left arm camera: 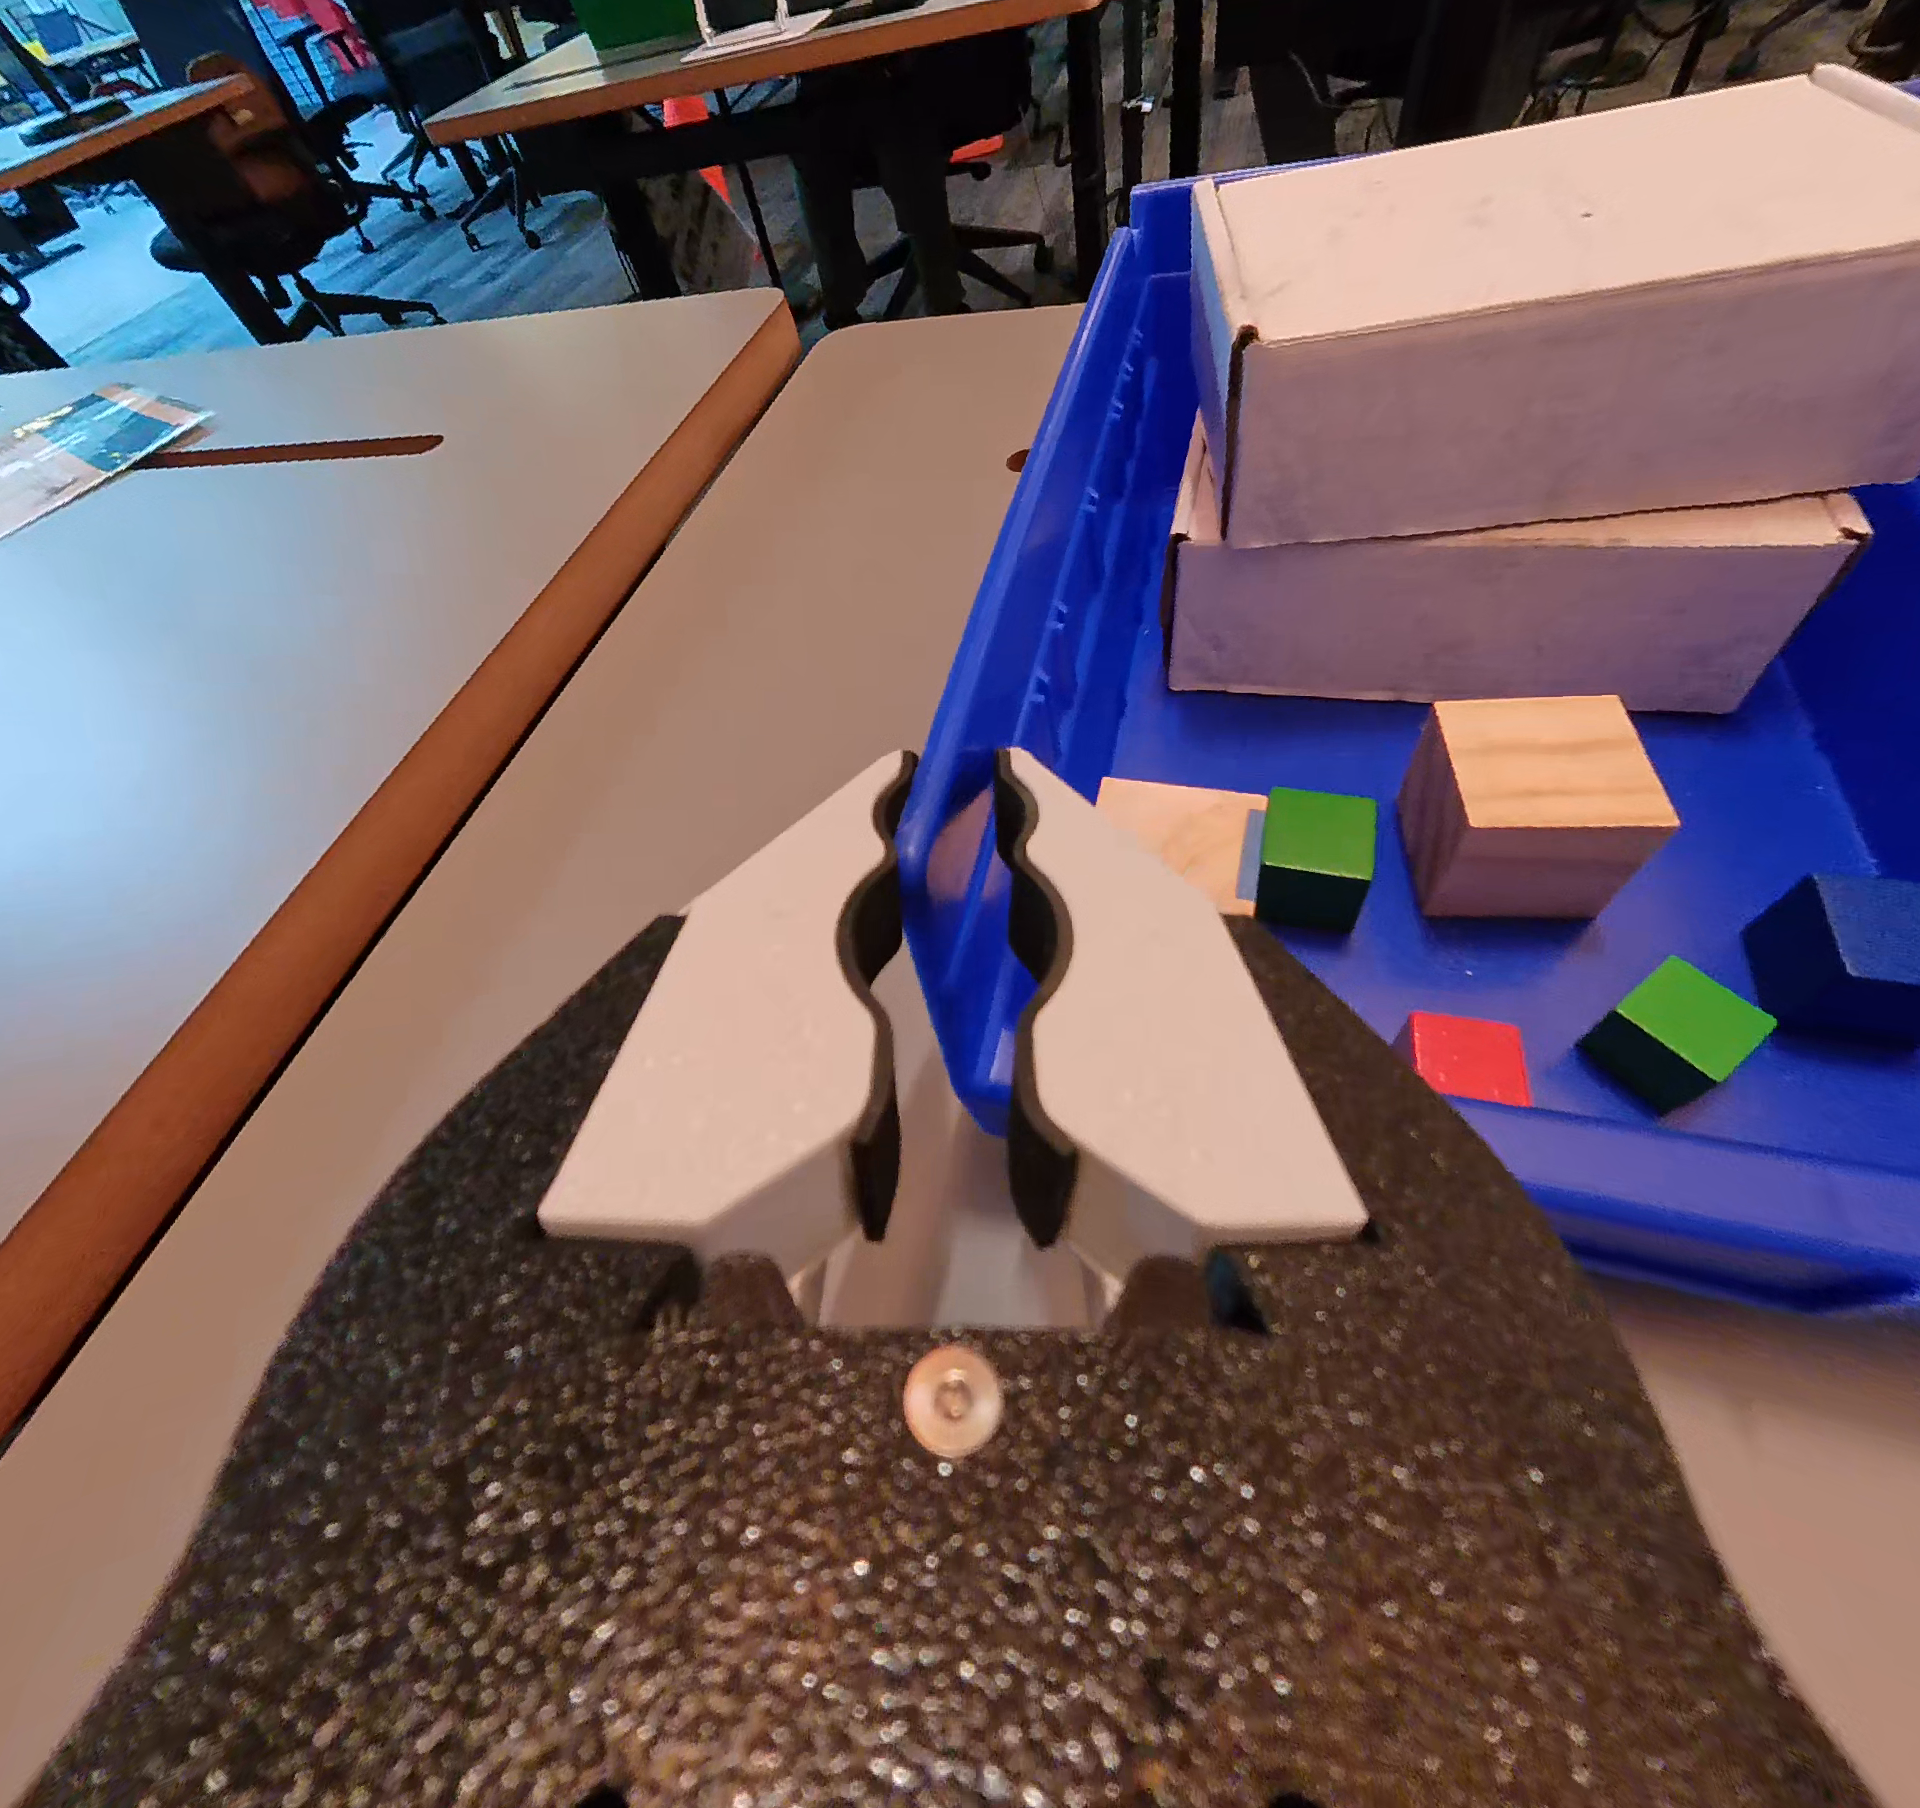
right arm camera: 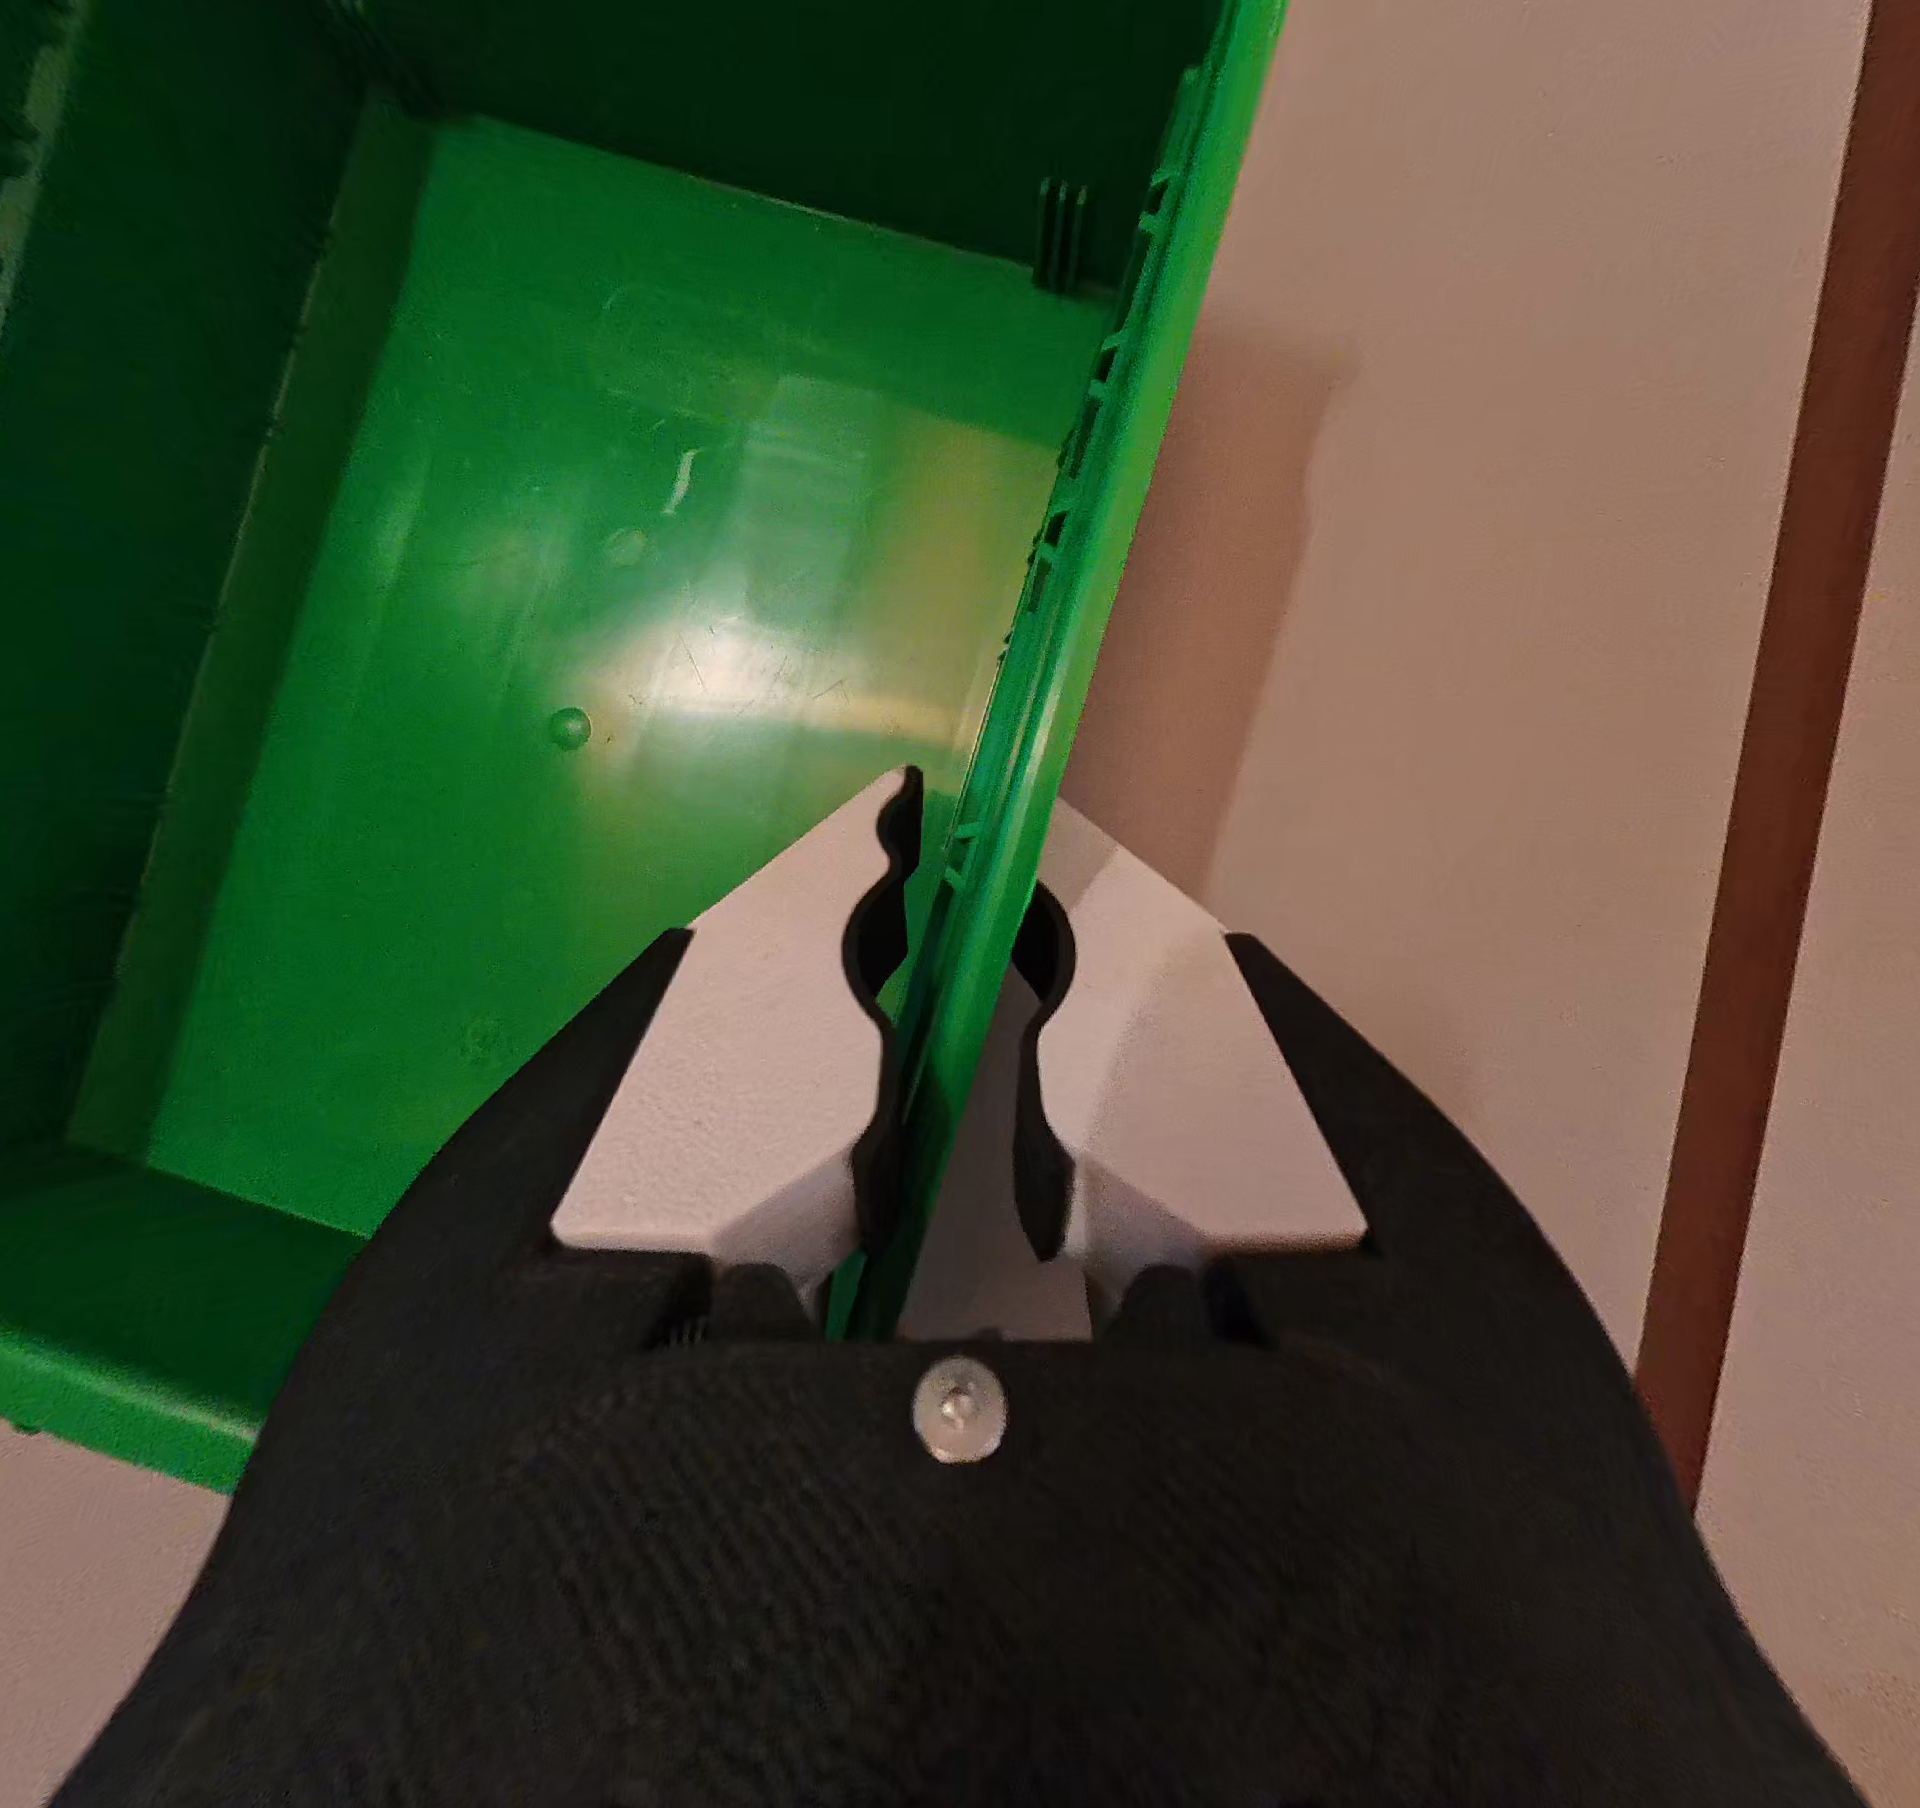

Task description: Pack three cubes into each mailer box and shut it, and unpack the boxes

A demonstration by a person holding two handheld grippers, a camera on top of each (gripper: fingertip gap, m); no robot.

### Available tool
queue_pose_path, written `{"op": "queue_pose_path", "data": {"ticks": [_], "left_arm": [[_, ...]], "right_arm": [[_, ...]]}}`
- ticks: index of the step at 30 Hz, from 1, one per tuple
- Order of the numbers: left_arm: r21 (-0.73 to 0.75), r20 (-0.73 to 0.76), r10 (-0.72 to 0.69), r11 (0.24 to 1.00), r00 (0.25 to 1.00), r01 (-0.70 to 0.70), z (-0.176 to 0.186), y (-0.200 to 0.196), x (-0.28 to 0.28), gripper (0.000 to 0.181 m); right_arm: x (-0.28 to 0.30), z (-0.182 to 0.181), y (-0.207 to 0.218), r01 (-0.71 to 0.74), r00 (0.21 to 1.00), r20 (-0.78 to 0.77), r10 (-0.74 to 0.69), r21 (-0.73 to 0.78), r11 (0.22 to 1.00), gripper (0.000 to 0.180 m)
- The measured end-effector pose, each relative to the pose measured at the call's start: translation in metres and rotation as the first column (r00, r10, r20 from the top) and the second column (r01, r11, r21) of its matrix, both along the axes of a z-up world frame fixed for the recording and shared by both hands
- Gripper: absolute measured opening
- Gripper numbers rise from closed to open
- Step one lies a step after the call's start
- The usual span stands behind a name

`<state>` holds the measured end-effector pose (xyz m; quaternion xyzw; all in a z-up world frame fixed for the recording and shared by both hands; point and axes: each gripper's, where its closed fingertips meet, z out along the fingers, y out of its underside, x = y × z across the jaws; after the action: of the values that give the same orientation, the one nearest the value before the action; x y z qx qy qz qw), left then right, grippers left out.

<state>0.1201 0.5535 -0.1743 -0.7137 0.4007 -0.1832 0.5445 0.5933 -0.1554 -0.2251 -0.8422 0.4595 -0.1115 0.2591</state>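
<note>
Blue bin (left arm camera: 1039,615) rim sits in our left claw (left arm camera: 951,802), green bin (right arm camera: 1049,719) wall in the right claw (right arm camera: 971,823), both narrow; next we place bins, then reach the boxes (left arm camera: 1558,304).

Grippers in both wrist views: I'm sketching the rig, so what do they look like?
The left gripper and the right gripper match: two pale grey wedge-shaped jaws lined with wavy black pads, set in a broad black textured body with one silver screw at its centre. No cables, markings or sleeves show.
</note>
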Motion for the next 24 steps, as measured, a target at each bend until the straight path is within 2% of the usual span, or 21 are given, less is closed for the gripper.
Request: {"op": "queue_pose_path", "data": {"ticks": [5, 7, 8, 9, 10, 11, 13, 15, 16, 18, 20, 22, 24], "left_arm": [[-0.015, 0.021, 0.010, 1.000, 1.000, -0.010, 0.000, 0.000, 0.000, 0.012], [-0.022, 0.014, -0.010, 1.000, 1.000, 0.011, 0.000, -0.002, 0.000, 0.011], [-0.021, 0.003, -0.030, 0.999, 1.000, 0.030, 0.000, -0.004, -0.001, 0.011], [-0.017, -0.012, -0.054, 0.998, 0.998, 0.054, 0.000, -0.006, -0.003, 0.012], [-0.008, -0.016, -0.090, 0.996, 0.996, 0.090, 0.004, -0.009, -0.003, 0.022], [0.006, -0.015, -0.135, 0.991, 0.991, 0.135, 0.011, -0.013, -0.003, 0.037], [0.048, -0.043, -0.232, 0.971, 0.972, 0.234, 0.028, -0.021, -0.002, 0.057], [0.102, -0.124, -0.344, 0.929, 0.931, 0.356, 0.044, -0.032, 0.002, 0.070], [0.117, -0.174, -0.412, 0.893, 0.895, 0.434, 0.050, -0.040, 0.006, 0.079], [0.095, -0.298, -0.525, 0.815, 0.797, 0.572, 0.056, -0.055, 0.017, 0.106], [0.039, -0.407, -0.587, 0.754, 0.699, 0.656, 0.059, -0.063, 0.028, 0.116], [-0.037, -0.439, -0.661, 0.691, 0.609, 0.722, 0.066, -0.072, 0.046, 0.118], [-0.076, -0.459, -0.708, 0.633, 0.536, 0.771, 0.076, -0.075, 0.069, 0.120]], "right_arm": [[0.009, 0.002, 0.001, -0.053, 0.998, 0.014, 0.053, -0.005, 0.999, 0.010], [0.012, 0.004, 0.000, -0.079, 0.996, 0.041, 0.079, -0.008, 0.997, 0.015], [0.015, 0.007, -0.004, -0.085, 0.993, 0.079, 0.088, -0.040, 0.996, 0.033], [0.020, 0.013, -0.012, -0.076, 0.988, 0.126, 0.088, -0.094, 0.993, 0.061], [0.024, 0.024, -0.016, -0.078, 0.978, 0.182, 0.101, -0.128, 0.989, 0.083], [0.026, 0.039, -0.018, -0.095, 0.961, 0.243, 0.130, -0.149, 0.984, 0.094], [0.025, 0.082, -0.025, -0.080, 0.899, 0.409, 0.157, -0.200, 0.977, 0.105], [0.010, 0.133, -0.029, -0.001, 0.792, 0.597, 0.130, -0.211, 0.977, 0.105], [-0.009, 0.153, -0.021, -0.011, 0.739, 0.661, 0.132, -0.183, 0.983, 0.105], [-0.064, 0.174, 0.017, -0.156, 0.645, 0.738, 0.198, -0.127, 0.980, 0.111], [-0.133, 0.172, 0.065, -0.370, 0.563, 0.763, 0.318, -0.112, 0.922, 0.120], [-0.202, 0.158, 0.112, -0.557, 0.493, 0.769, 0.407, -0.081, 0.826, 0.119], [-0.271, 0.133, 0.150, -0.725, 0.455, 0.727, 0.514, -0.033, 0.688, 0.123]]}}
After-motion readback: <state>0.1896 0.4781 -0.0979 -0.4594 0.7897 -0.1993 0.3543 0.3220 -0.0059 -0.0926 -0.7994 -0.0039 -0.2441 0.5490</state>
